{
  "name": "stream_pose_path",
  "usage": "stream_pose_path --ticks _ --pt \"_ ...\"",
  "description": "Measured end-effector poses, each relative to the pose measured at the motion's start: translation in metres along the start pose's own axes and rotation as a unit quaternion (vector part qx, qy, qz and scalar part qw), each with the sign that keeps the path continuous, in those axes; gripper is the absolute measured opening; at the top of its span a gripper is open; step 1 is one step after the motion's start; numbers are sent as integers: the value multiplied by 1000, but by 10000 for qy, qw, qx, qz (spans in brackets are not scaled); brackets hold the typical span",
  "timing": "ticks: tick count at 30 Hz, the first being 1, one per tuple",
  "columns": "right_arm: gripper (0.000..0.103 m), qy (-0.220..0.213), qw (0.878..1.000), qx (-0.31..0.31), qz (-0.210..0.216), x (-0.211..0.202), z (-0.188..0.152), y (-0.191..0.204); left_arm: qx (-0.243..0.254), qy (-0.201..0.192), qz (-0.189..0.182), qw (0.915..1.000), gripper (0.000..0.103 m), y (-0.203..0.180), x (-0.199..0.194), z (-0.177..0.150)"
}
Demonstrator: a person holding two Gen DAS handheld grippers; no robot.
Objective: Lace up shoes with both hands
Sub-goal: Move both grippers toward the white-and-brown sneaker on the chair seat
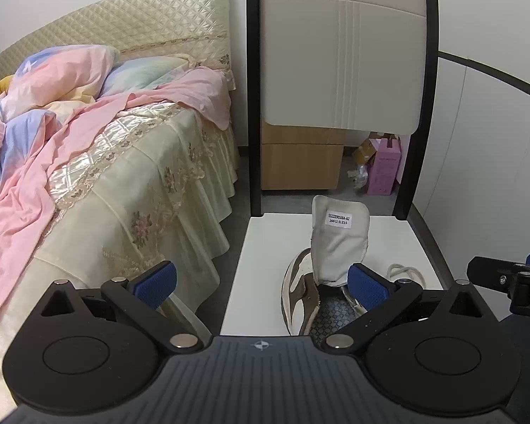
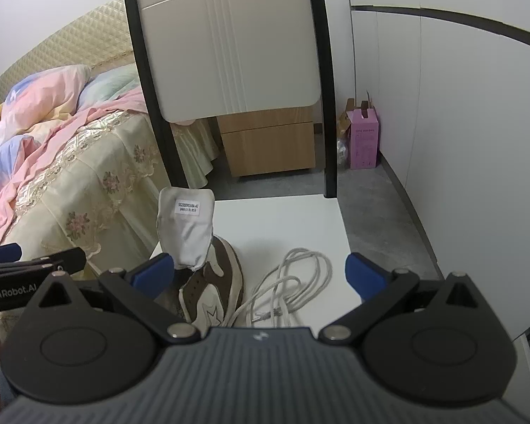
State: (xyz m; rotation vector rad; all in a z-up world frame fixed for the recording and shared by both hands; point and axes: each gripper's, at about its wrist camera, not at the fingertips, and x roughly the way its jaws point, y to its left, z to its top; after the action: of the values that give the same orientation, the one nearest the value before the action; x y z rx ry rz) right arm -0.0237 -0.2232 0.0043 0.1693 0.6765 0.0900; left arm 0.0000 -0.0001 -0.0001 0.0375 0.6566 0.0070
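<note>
The sneaker [image 2: 212, 293], brown and off-white with a star patch on its side, lies on the white seat [image 2: 300, 219] of a chair, toward the seat's left side as the right wrist view shows it. Its eyelets carry no lace, and its grey tongue [image 2: 187, 226] stands pulled upright, showing a white size label [image 2: 188, 207]. Just beside the shoe on the seat lies the loose white shoelace [image 2: 289, 282] in a tangled coil, apart from the sneaker's upper. The left hand-held gripper [image 1: 261, 282] hangs above the near end of the seat with its jaws spread wide and nothing between its blue pads [image 1: 365, 288]; in its own view the right pad sits in front of the shoe's opening, though contact cannot be told. The right hand-held gripper [image 2: 259, 275] is likewise wide open and holds nothing, with shoe and lace both seen between its fingers. The chair's beige backrest [image 2: 229, 42] rises behind in a black frame. Left of the chair stands a bed [image 1: 123, 183] with a cream floral skirt, a quilted headboard and rumpled pink and blue bedding [image 1: 53, 99]. Behind the chair are a wooden nightstand [image 2: 268, 141] and a pink box [image 2: 364, 137] on the grey floor by the white wall.
</note>
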Motion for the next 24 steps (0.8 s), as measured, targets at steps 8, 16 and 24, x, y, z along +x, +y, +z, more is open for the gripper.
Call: stream_pose_path --ticks 8,16,24 --pt "103 -30 9999 -121 -64 -2 -1 3 35 -10 -12 10000 103 -1 0 -1" --pt "103 -36 9999 -87 -75 -1 0 0 71 -19 -24 10000 103 -1 1 -1" --pt "103 -26 9999 -112 -35 -1 -1 3 82 -16 -23 10000 103 -2 0 -2"
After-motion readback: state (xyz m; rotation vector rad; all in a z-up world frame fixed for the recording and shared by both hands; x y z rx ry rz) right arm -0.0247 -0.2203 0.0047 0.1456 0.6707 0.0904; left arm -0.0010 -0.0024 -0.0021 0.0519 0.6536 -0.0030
